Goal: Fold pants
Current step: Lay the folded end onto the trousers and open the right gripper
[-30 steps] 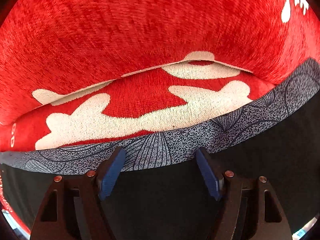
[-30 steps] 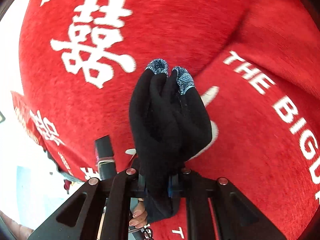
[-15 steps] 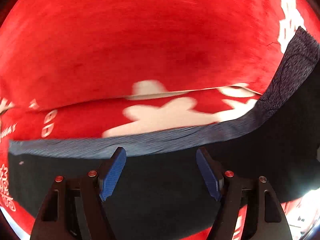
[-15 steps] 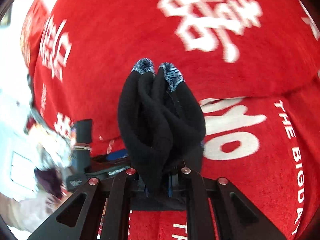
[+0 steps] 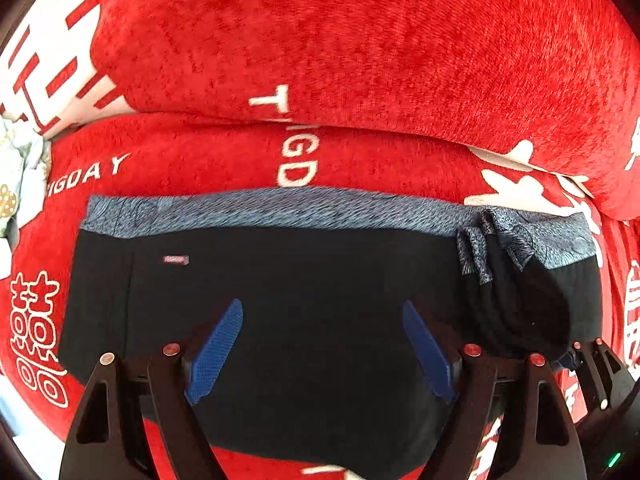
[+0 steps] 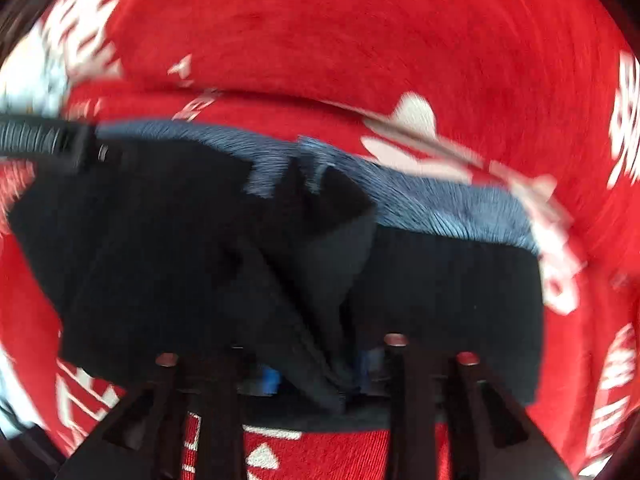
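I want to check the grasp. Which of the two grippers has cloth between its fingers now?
The right gripper: a bunch of the black pants is pinched between its fingers. The left gripper is open above the flat cloth, blue pads apart, gripping nothing.

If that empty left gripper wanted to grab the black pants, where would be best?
Probably the left end of the grey-blue patterned waistband on the black pants, coming from the near-left side. That corner lies flat and free on the red blanket. The right gripper already pinches a bunched fold at the other end, so the open left gripper would balance it.
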